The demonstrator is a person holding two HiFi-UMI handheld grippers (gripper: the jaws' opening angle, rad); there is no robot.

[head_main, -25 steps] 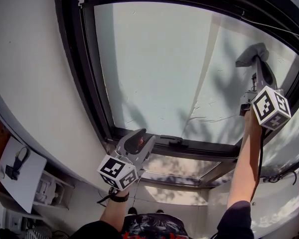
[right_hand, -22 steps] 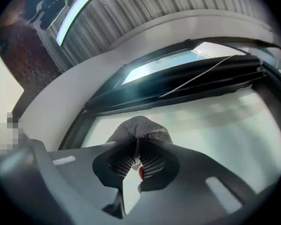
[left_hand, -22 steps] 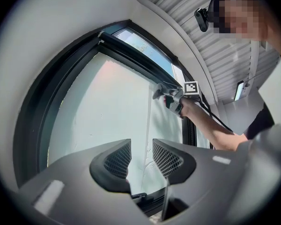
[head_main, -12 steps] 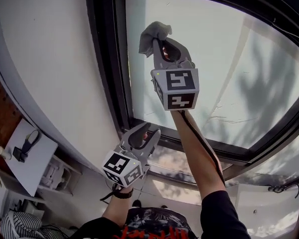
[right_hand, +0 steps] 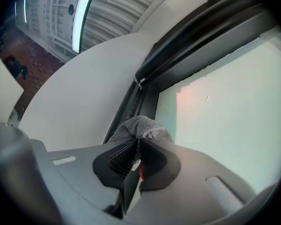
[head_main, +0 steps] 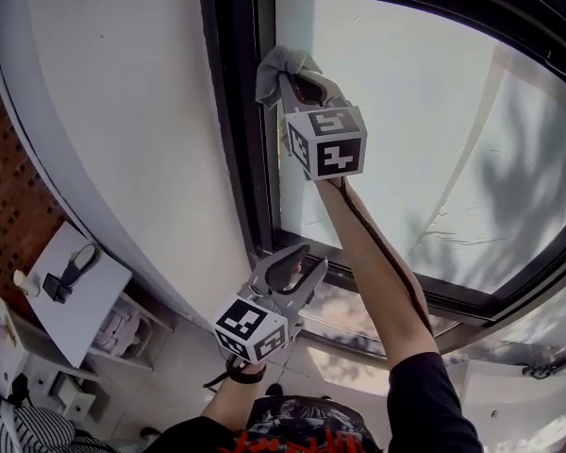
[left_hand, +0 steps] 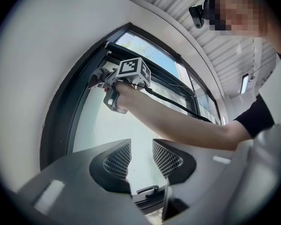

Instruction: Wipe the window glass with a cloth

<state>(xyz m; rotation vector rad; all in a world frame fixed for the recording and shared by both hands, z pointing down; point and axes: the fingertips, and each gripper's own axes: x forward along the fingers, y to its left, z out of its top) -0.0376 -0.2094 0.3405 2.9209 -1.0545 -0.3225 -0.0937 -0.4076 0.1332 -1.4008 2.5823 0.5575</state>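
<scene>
Now | right claw [head_main: 296, 83] clamped on cloth [head_main: 281, 62], swept across glass [head_main: 415, 111] to frame [head_main: 234, 111] | left claw [head_main: 294, 270] apart, empty

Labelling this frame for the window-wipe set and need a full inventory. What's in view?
window glass: one pane, pale with shadows, centre and right
window frame: one, black, around the glass
window handle: one, black, on the frame's bottom rail
cloth: one, grey, bunched at the glass's upper left, by the frame
wall: white, left of the frame
board: one, white, lower left, with a black item on it
right gripper: grey, shut on the cloth
left gripper: grey, open, empty, low by the bottom rail
arms: two, right raised to the glass, left low
</scene>
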